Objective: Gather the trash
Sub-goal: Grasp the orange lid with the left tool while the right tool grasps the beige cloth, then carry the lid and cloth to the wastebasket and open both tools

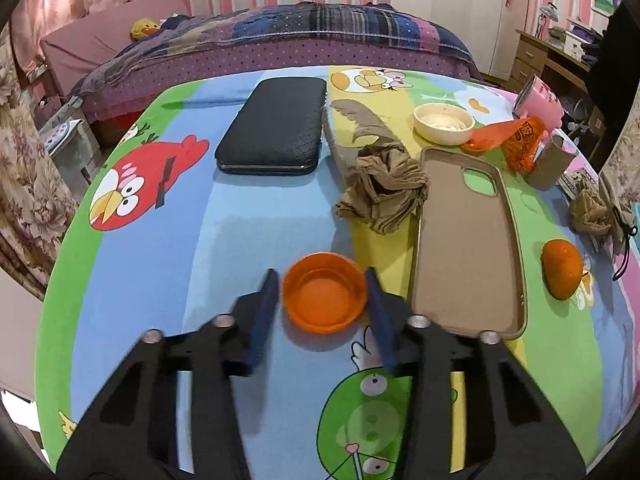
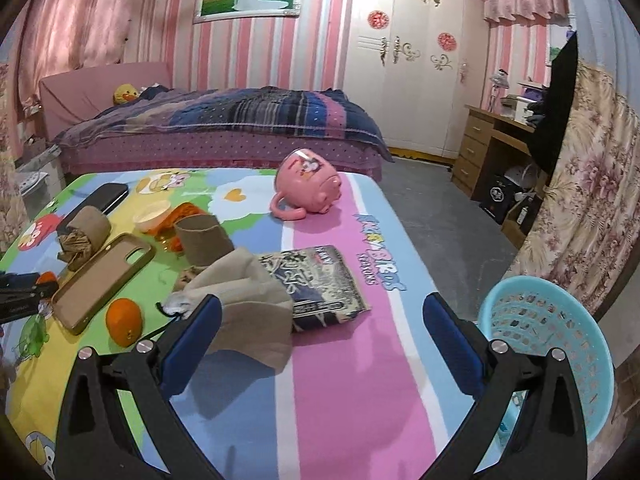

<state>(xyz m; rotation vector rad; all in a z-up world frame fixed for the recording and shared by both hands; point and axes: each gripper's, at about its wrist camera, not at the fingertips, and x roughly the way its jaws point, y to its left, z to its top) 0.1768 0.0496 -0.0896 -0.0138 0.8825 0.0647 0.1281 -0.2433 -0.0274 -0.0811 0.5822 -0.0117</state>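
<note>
One orange lid, one cream lid toward one o'clock of it, one black case at eleven. One phone cover, one mandarin, two crumpled stockings (second at three o'clock), one pink mug, one booklet, one blue basket.

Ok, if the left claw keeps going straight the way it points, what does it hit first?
The orange cap: it already sits between the open fingers of the left claw. Beyond it lies the crumpled brown stocking, though depth is hard to judge.
</note>
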